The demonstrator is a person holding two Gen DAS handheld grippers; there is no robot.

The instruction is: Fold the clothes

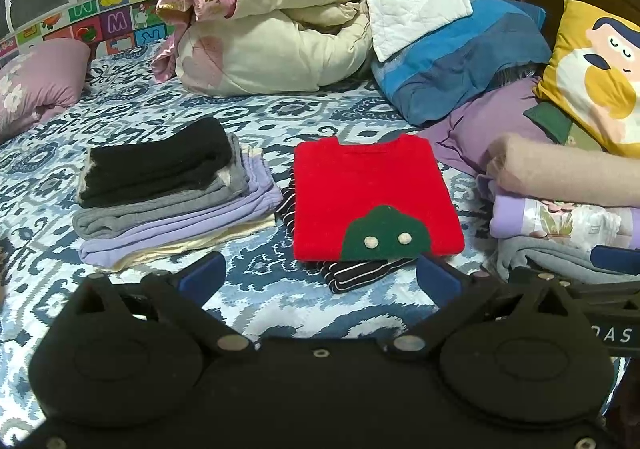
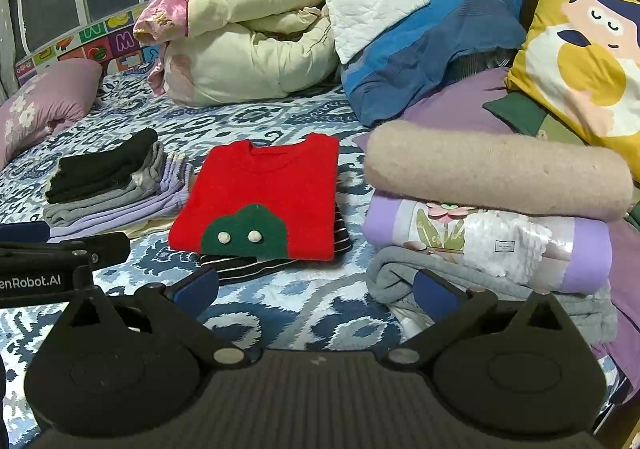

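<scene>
Most of the folding looked done. The red sweater [image 1: 372, 197] lay folded flat in the middle of the frame, on top of a striped top [image 1: 360, 273], on the blue and white bed cover [image 1: 280, 301]. To its left sat a neat stack of folded clothes [image 1: 168, 193], black on top, then grey, then purple. At the right of the frame was another pile [image 2: 488, 233], with a fuzzy pink roll on top. I saw no loose clothes waiting to be folded, so little seemed left. The left claw [image 1: 318, 277] was spread wide and held nothing. The right claw [image 2: 316, 289] was spread wide and empty too, low in its frame. The right wrist view showed the whole right pile, down to the grey thing [image 2: 400, 281] at the bottom. The left wrist view cut that pile off at the edge but showed the left stack bigger.
</scene>
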